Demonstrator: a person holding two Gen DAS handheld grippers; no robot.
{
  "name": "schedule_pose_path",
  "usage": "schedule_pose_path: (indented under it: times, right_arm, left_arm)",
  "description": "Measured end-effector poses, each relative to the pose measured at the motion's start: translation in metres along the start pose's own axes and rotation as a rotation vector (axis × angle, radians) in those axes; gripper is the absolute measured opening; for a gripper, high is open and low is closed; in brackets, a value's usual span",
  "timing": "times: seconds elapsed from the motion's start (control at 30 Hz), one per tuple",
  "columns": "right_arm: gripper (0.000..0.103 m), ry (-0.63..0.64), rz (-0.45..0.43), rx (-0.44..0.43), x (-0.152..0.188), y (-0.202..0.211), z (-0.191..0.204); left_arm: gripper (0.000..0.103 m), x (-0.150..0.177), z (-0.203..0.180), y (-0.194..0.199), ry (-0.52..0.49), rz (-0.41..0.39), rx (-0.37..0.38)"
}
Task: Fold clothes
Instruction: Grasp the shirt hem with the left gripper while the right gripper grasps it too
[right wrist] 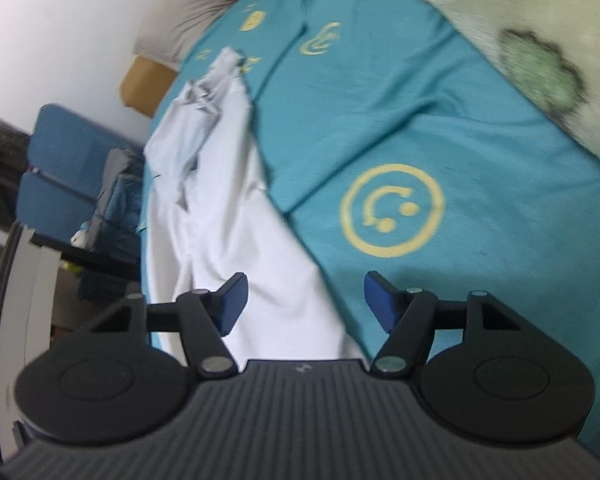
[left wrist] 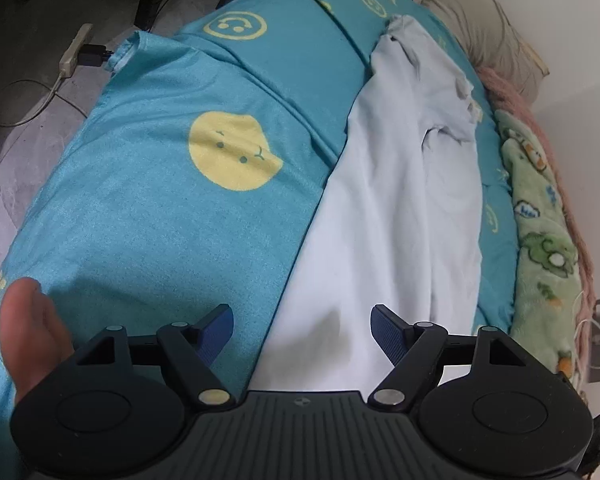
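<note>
Left wrist view takes in the bed (left wrist: 148,216) under its teal smiley-print cover, with a white garment (left wrist: 396,208) laid lengthwise along it, bunched and twisted at the far end and smoother near me. A green fleece blanket (left wrist: 540,216) lies along the far edge beside it, apart from the garment.

My left gripper (left wrist: 302,322) hangs over the near hem with its fingers (left wrist: 220,328) spread wide and gripping nothing. Right wrist view shows my right gripper (right wrist: 306,300) likewise spread and empty, straddling the garment's near right edge where white cloth meets teal cover.

I judge the step in hand is taking the near hem. To do it well I should bring each gripper down on its own corner, pinch only the white layers and none of the cover beneath, then pull gently apart to flatten the cloth before folding. The crumpled far end will likely need smoothing first, or the fold will trap wrinkles.
</note>
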State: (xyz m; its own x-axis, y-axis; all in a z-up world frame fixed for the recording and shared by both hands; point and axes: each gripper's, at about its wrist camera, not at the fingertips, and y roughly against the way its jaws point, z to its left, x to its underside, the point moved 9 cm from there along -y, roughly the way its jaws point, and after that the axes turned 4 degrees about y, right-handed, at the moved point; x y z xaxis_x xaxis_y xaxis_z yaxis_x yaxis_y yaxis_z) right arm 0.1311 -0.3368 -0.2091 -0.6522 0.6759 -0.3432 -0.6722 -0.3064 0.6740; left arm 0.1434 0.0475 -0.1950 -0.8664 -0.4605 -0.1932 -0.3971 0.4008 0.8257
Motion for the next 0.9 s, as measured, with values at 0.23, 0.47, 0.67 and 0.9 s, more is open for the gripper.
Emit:
schedule_pose_path:
  times: [0.23,0.47,0.67,0.9]
  right_arm:
    - [0.068,-0.072,0.036,0.083,0.006,-0.009,-0.021]
    - [0.068,-0.165,0.113,-0.027,0.019,-0.015,-0.02]
    - [0.067,-0.165,0.243,-0.112,0.042,-0.016,-0.001]
    - [0.067,-0.005,0.167,0.087,0.047,-0.001,0.003]
  left_arm:
    - [0.058,0.009,-0.003,-0.013,-0.03,0.013,-0.006]
    - [0.034,0.028,-0.015,-0.018,-0.083,0.091,0.063]
    - [0.014,0.035,-0.016,-0.008,-0.061,0.067,0.08]
    - [0.049,0.039,-0.004,-0.007,-0.047,0.05,-0.03]
